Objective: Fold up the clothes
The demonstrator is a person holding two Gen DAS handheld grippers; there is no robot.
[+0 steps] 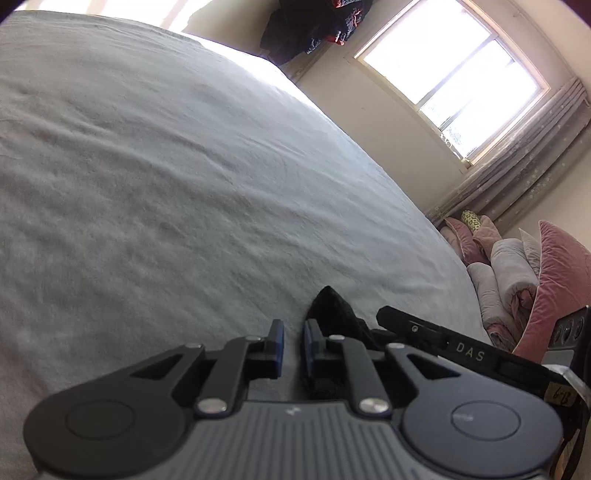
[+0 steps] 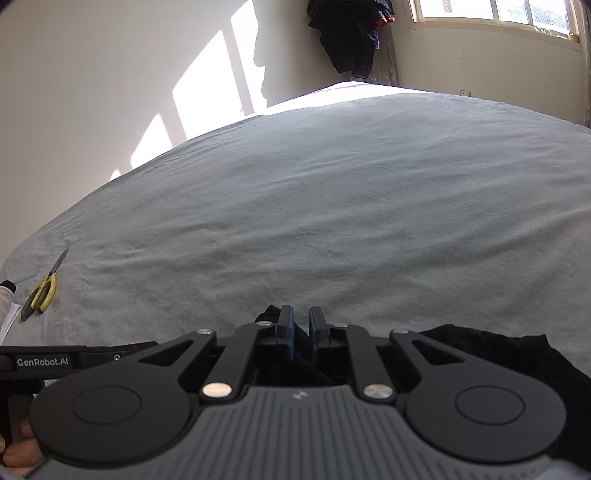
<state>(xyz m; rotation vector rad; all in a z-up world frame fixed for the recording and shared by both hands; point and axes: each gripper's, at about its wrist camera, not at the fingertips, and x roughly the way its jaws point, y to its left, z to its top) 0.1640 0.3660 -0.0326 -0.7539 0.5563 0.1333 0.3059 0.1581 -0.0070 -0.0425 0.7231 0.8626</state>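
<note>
A black garment (image 1: 334, 312) lies on the grey bed sheet (image 1: 166, 177), bunched just right of my left gripper (image 1: 293, 332) and running under its right finger. The left jaws stand a narrow gap apart, and bare sheet shows between the blue pads (image 1: 277, 341). In the right wrist view the same black garment (image 2: 487, 350) spreads to the right and below my right gripper (image 2: 301, 321), with a small fold poking out left of it. The right jaws are also slightly apart. Sheet shows between their tips, and dark cloth lies lower down in the gap, unpinched.
Yellow-handled scissors (image 2: 40, 291) lie near the bed's left edge. Pink pillows and rolled quilts (image 1: 517, 280) are piled beyond the bed's right side. Dark clothes (image 2: 351, 33) hang in the far corner by the window (image 1: 454, 70). A hand (image 2: 16, 454) shows bottom left.
</note>
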